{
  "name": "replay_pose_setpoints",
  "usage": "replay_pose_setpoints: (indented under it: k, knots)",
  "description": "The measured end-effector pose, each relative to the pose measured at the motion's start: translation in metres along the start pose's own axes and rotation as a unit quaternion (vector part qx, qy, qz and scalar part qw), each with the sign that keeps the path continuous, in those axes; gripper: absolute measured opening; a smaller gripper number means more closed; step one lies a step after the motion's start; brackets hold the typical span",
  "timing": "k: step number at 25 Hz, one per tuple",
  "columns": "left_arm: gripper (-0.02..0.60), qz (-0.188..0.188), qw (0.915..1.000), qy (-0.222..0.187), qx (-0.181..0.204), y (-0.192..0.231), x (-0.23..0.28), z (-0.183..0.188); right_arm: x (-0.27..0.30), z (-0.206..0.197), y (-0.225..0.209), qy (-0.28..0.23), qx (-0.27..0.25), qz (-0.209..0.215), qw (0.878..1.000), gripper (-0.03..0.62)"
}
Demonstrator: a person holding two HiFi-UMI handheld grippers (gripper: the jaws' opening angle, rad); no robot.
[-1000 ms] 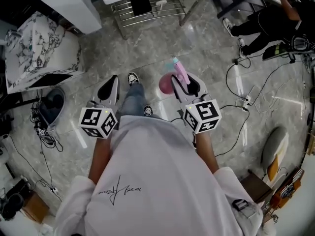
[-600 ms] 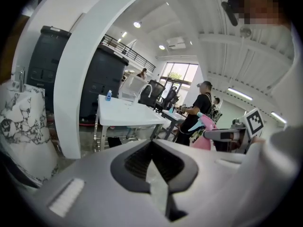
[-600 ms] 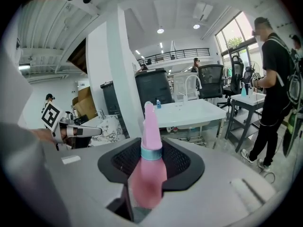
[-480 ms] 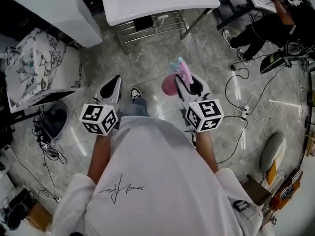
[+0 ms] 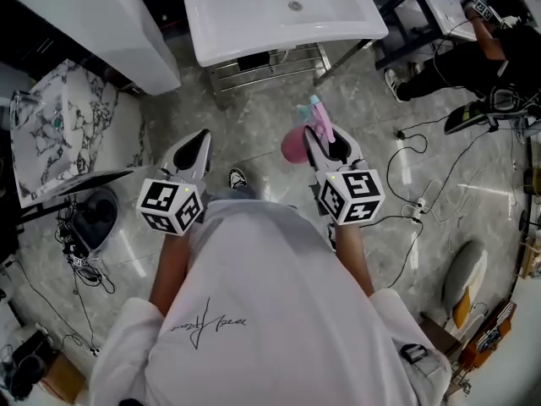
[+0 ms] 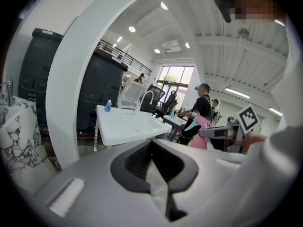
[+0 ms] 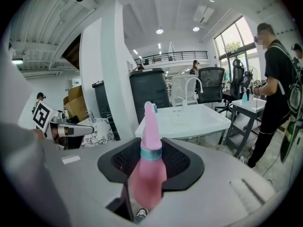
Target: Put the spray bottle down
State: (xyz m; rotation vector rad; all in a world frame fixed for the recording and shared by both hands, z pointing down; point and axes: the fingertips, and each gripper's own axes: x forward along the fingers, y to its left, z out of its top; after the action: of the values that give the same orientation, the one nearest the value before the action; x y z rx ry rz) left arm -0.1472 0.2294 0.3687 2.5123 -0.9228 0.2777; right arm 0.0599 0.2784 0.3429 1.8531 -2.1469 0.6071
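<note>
While the fingers of the right gripper (image 5: 328, 145) clamp the pink spray bottle (image 5: 293, 145) low on its body, it hangs over bare floor (image 5: 254, 112), well short of the white sink top (image 5: 254, 24). Letting go here would likely drop it, and a loose hold could let it swivel. Long axis near upright, nozzle end up, leaning toward the sink. Left gripper (image 5: 194, 146) fingers pressed together, empty.
</note>
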Motion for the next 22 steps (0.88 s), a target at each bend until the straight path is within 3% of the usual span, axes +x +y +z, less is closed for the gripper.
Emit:
replay_pose_setpoints:
  k: [7,22]
  knots:
    - [0.005,-0.022,0.9995,-0.01,0.02,0.013,0.01,0.015,0.027,0.013,0.002,0.0,-0.006,-0.006,1.0,0.122]
    - [0.005,0.0,0.9993,-0.036,-0.001,0.044,0.007,0.028,0.055,0.037,-0.013,0.005,-0.025,-0.025,0.999,0.121]
